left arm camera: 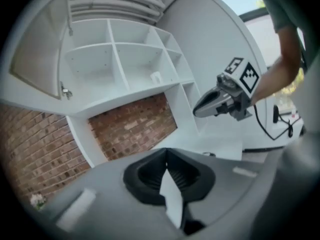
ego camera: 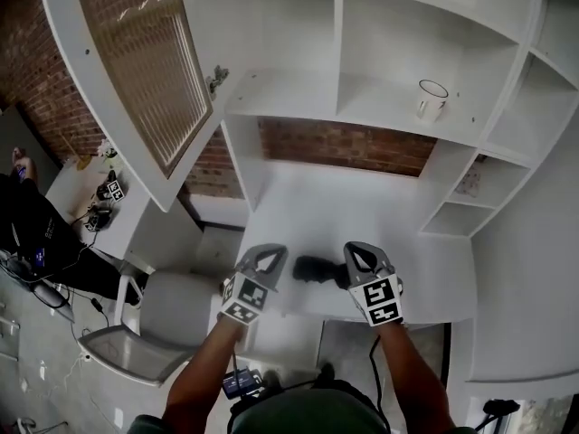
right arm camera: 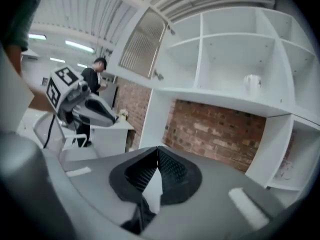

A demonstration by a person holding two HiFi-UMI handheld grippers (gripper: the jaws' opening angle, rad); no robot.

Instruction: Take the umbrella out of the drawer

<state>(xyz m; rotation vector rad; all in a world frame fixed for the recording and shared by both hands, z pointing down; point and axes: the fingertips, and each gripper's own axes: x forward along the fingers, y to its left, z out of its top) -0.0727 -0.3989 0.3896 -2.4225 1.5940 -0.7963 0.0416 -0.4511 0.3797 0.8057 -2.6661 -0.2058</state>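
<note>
Forearms (ego camera: 204, 369) reach up from the bottom of the head view, each ending in a grey gripper with a marker cube on its back. The left gripper (ego camera: 269, 256) and the right gripper (ego camera: 360, 251) are held side by side over the near edge of the white table (ego camera: 308, 206), with a gap between them, both pointing away from the person.

In the left gripper view the dark ribbed fingers (left arm camera: 150, 176) are pressed together at their tips with nothing caught between them. The right gripper view shows the same: its fingers (right arm camera: 132, 174) meet along one seam and hold nothing. Each camera also catches the other gripper hanging in the air off to the side.

Between the two grippers, a little beyond them, the umbrella (ego camera: 312, 269) lies folded on the table, a short dark bundle on the white top. Its right end is covered in the head view by the right gripper, so I cannot tell whether the two touch. Neither gripper holds it.

Left of the table stands a grey chair (ego camera: 172, 306). Behind the table a strip of brick wall (ego camera: 348, 147) shows under a white shelf unit (ego camera: 339, 43). A white mug (ego camera: 431, 99) stands alone in one of its open compartments, towards the right. At the unit's left a cabinet door (ego camera: 136, 70) with a ribbed panel hangs open. Far left, past a second white desk (ego camera: 68, 188), a person in dark clothes (ego camera: 27, 224) is partly in view.
</note>
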